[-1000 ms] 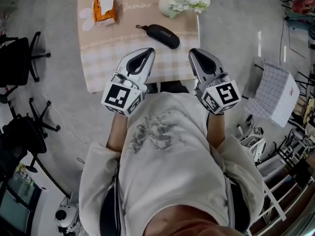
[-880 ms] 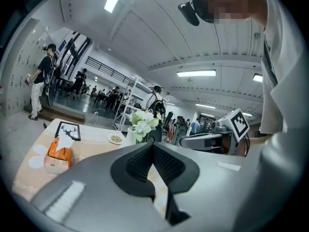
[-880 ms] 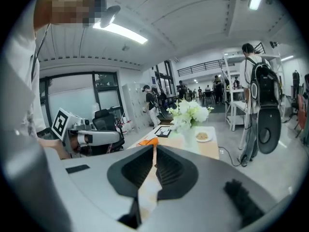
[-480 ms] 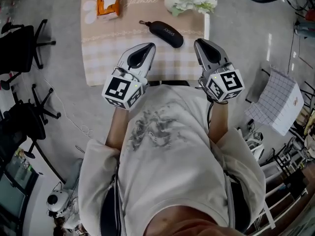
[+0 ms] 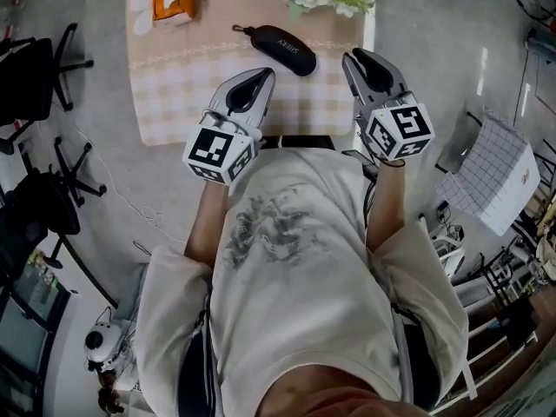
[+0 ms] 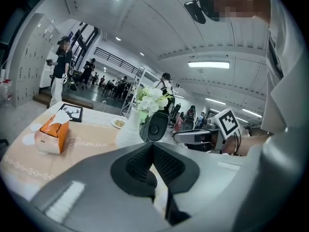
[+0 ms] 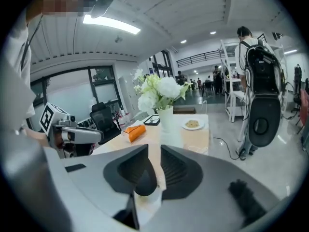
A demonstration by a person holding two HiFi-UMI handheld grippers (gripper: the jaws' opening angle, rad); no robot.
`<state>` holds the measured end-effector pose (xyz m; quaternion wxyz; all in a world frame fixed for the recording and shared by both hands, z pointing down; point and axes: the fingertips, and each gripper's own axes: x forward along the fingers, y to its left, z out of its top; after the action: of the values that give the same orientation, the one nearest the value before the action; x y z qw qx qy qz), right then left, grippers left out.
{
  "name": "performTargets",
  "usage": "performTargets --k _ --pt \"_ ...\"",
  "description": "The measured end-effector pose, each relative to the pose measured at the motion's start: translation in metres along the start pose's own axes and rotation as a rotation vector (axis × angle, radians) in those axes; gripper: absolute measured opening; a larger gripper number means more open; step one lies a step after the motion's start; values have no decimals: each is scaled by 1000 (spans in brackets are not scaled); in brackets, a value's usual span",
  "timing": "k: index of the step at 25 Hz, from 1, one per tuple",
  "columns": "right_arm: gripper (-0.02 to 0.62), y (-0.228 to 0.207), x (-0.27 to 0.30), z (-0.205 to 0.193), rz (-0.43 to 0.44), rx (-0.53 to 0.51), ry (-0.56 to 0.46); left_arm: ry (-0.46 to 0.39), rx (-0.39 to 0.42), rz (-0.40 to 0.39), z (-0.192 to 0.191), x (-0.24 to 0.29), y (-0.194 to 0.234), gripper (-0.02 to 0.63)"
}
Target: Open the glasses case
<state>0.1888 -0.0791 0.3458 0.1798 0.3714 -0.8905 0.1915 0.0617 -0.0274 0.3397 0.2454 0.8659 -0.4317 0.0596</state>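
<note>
Two grippers hover short of the closed case.
Head view: the black case (image 5: pixel 282 39) lies on a cloth (image 5: pixel 217 68) scripted "Jasmine", its white print too small to read. It lies ahead of the clenched, empty left gripper (image 5: pixel 261 75) and the right gripper (image 5: pixel 360 56), whose jaws have just been opening on nothing. Left gripper view: meeting jaws; "Jasmine" again. Right gripper view: parted jaws, and a plate (image 7: pixel 192 124) the head view misses.

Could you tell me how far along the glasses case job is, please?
Done: nothing; the glasses case lies closed on the table. In hand: both claws hover short of it, left claw shut, right claw has just been opening, empty. Left: reach, grip, open it.
</note>
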Motion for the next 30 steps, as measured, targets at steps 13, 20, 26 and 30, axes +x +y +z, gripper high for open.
performTargets --k 13,20,26,30 --pt "101 0 60 -63 88 35 133 43 -43 63 -49 38 23 3" --pt "118 -4 80 -93 99 51 203 78 -57 55 -69 56 32 3" --pt "123 -3 84 -106 109 80 221 82 -72 48 -75 64 34 2" --pt "115 5 80 -106 129 118 200 88 -77 42 -78 66 35 2"
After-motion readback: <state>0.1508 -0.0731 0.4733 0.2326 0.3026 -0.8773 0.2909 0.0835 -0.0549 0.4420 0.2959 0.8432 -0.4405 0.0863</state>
